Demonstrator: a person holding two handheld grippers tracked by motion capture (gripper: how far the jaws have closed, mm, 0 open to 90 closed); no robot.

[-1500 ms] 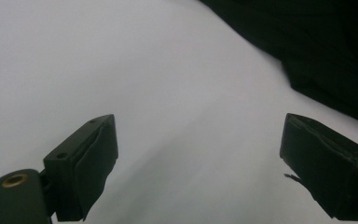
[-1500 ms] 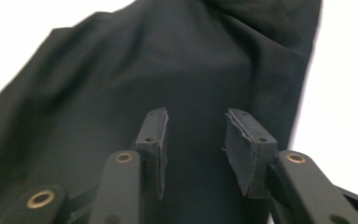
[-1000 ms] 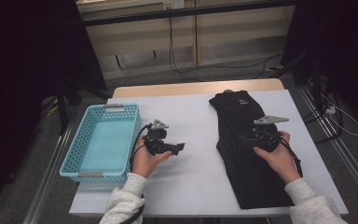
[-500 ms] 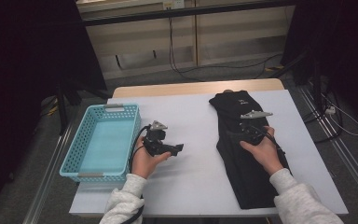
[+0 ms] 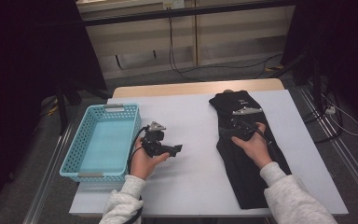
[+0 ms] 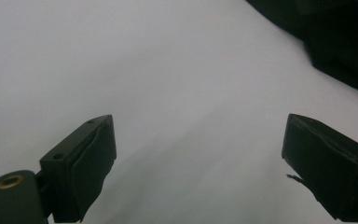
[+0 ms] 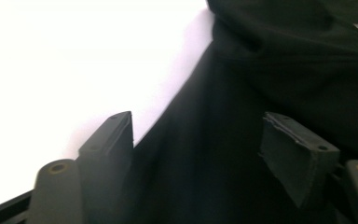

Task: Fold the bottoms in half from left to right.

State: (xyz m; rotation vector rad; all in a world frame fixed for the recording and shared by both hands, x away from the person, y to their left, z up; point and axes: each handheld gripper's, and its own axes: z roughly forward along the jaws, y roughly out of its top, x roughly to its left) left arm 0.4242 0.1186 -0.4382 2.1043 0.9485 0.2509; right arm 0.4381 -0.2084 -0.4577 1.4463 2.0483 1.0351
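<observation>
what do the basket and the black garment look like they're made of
Basket: likely moulded plastic, light blue, with a regular lattice of holes in stiff walls. Black garment: soft matte cloth, probably knit or woven; it lies flat and limp with gentle folds, no shine.
</observation>
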